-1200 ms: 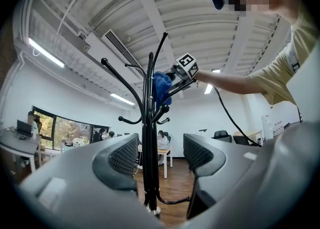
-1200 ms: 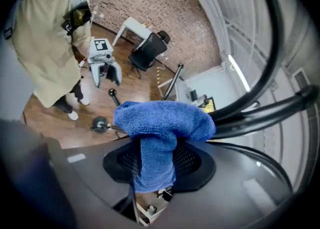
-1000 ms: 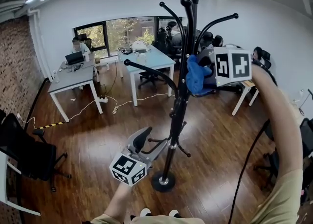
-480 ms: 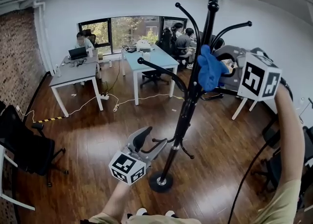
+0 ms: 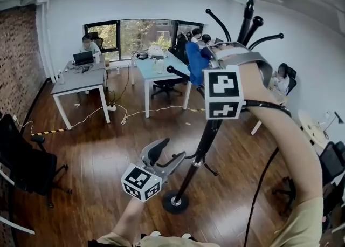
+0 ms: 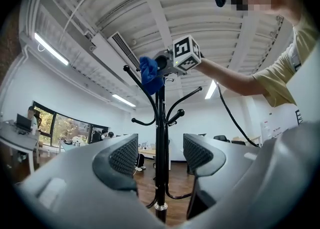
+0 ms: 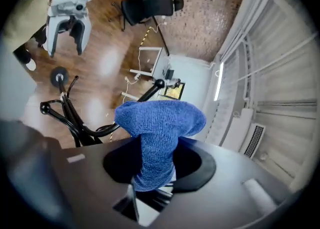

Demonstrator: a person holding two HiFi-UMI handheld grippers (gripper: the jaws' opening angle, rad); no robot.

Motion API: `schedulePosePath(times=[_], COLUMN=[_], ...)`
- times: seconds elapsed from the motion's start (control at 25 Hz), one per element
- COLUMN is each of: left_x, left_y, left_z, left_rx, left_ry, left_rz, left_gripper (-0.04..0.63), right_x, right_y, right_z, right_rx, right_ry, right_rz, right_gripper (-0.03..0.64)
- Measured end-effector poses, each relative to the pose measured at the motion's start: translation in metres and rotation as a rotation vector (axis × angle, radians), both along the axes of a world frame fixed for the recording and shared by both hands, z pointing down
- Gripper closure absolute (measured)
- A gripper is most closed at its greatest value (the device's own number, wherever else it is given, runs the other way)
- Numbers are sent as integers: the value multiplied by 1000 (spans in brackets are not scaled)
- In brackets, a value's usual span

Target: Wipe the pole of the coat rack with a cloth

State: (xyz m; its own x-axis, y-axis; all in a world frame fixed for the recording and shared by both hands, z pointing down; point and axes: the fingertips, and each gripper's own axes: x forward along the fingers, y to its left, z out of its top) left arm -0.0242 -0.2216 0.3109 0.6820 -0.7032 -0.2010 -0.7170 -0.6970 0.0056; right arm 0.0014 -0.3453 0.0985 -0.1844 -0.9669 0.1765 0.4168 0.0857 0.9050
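Observation:
The black coat rack pole [image 5: 207, 135] rises from its round base [image 5: 175, 201] to curved hooks at the top. My right gripper [image 5: 207, 58] is high up by the upper pole, shut on a blue cloth [image 5: 195, 62] that shows just left of the pole. In the right gripper view the cloth [image 7: 156, 128] bulges out from between the jaws of that gripper [image 7: 156, 165]. My left gripper [image 5: 167, 157] hangs low and open beside the lower pole. In the left gripper view the pole [image 6: 160, 138] stands between its spread fingers [image 6: 124, 156], apart from them.
Two white desks [image 5: 81, 85] stand at the back by the window, with seated people at them. A black office chair [image 5: 24, 165] is at the left by the brick wall. Cables [image 5: 135, 115] trail over the wooden floor. More chairs stand at the right.
My right gripper has swung the blue cloth from the right side of the upper pole round to its left. The left gripper has stayed low and open.

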Motion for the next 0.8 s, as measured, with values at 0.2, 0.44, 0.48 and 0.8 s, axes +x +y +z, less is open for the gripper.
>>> schedulePosePath(times=[0.2,0.44,0.48,0.8], left_x=[-15,-35,-37,-24], left_y=[8,10,10,9], left_z=[3,7,8,19], left_rx=[3,-21,-22,-40], left_ry=[4,28,27,36], left_rz=[1,7,8,38], left_gripper=[339,340,341,339], right_x=[23,48,50,54], right_y=[-43,-34,-32,-20], right_z=[19,59,60,63], right_rx=[-52,-178,-175,-66], right_ry=[128,234,220,84], right_rz=[133,169,168,200], right_gripper=[466,466,466,467])
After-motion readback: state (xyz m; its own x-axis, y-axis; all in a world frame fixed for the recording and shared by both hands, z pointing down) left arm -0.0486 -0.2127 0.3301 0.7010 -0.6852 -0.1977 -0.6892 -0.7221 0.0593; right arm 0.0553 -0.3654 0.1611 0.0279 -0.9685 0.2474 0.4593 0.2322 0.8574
